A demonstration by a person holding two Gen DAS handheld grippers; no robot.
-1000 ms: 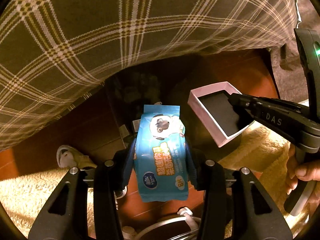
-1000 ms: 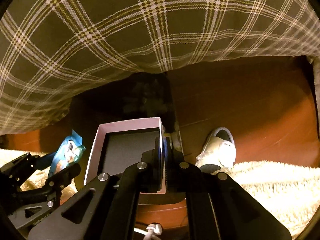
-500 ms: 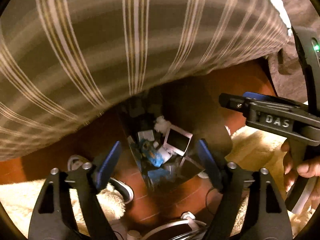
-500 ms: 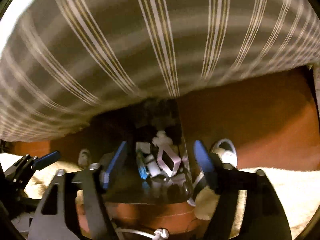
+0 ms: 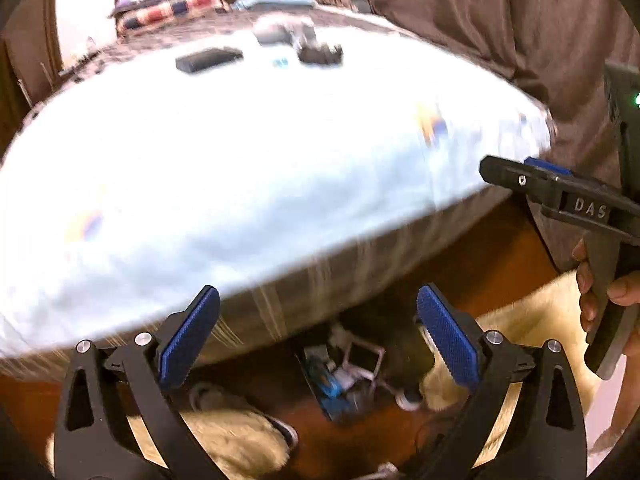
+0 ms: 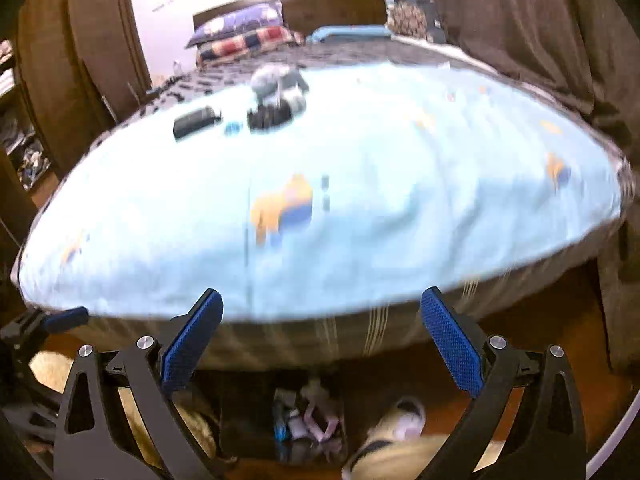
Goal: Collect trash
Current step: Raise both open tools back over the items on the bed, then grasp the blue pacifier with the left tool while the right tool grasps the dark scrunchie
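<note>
A dark bin stands on the floor by the bed, blurred. Inside it lie a blue wipes pack and a pink-rimmed box. My left gripper hangs high above the bin with its jaws opening and nothing between the blue pads. The right wrist view shows the same bin, with the pack and box in it. My right gripper also stands above it, jaws opening and empty. The right gripper shows at the right edge of the left wrist view, held by a hand.
A bed with a light blue sheet fills the upper view, with a black flat object, a grey bundle and pillows on it. A shoe and a cream shaggy rug lie on the red-brown floor. Brown curtains hang at the right.
The left gripper let go of the blue wipes pack and the right let go of the box; both now lie in the bin. Both grippers rose and tilted up, bringing the bed top into view.
</note>
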